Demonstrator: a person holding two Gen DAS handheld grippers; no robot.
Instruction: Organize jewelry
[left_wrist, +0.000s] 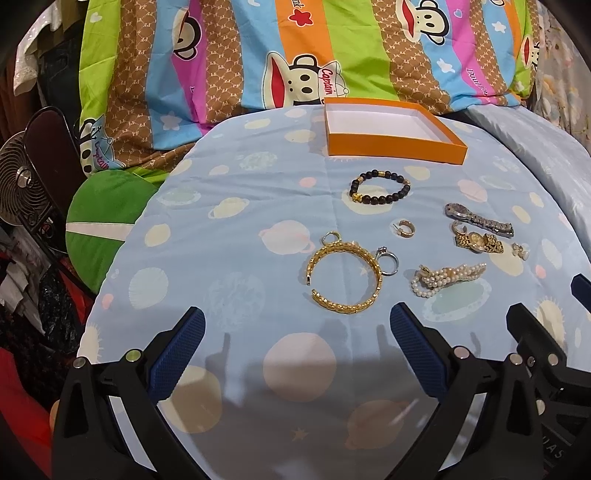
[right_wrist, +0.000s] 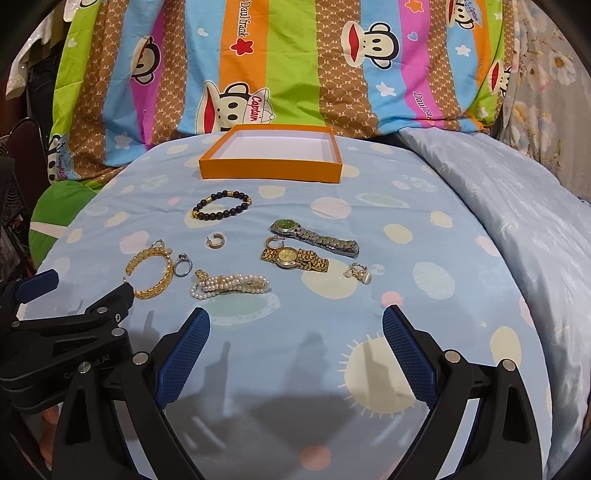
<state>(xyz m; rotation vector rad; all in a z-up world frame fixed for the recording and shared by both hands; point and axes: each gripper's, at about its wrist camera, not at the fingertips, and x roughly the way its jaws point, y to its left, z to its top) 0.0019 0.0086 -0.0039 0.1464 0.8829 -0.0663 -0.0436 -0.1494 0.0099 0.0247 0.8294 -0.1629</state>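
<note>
Both grippers hover at the near edge of the bed, fingers spread wide and holding nothing: the left gripper (left_wrist: 297, 330) sits nearest the gold bangle (left_wrist: 341, 275), and the right gripper (right_wrist: 295, 332) sits nearest the pearl bracelet (right_wrist: 229, 285). The jewelry lies scattered across the middle of the pale blue sheet (right_wrist: 424, 206), and the shallow orange box (right_wrist: 271, 153) waits empty toward the far edge, just before the striped cartoon quilt (right_wrist: 295, 66). The bangle looks stiff and smooth, likely slippery, so pinching across its band near the open gap should hold best; a silver ring (left_wrist: 387, 261) touches its right side and may get nudged. The pearls are limp and bunched, so a grip over the thick middle of the bundle seems safest. The dark bead bracelet (right_wrist: 223, 205) is probably elastic and easy to pinch anywhere. The silver watch (right_wrist: 314, 235) and gold watch (right_wrist: 293, 257) lie close together; their cases give the firmest hold. The small hoop earring (right_wrist: 215, 241) and the little earring pair (right_wrist: 357, 273) look light and fiddly, apt to sink into the soft sheet.
</note>
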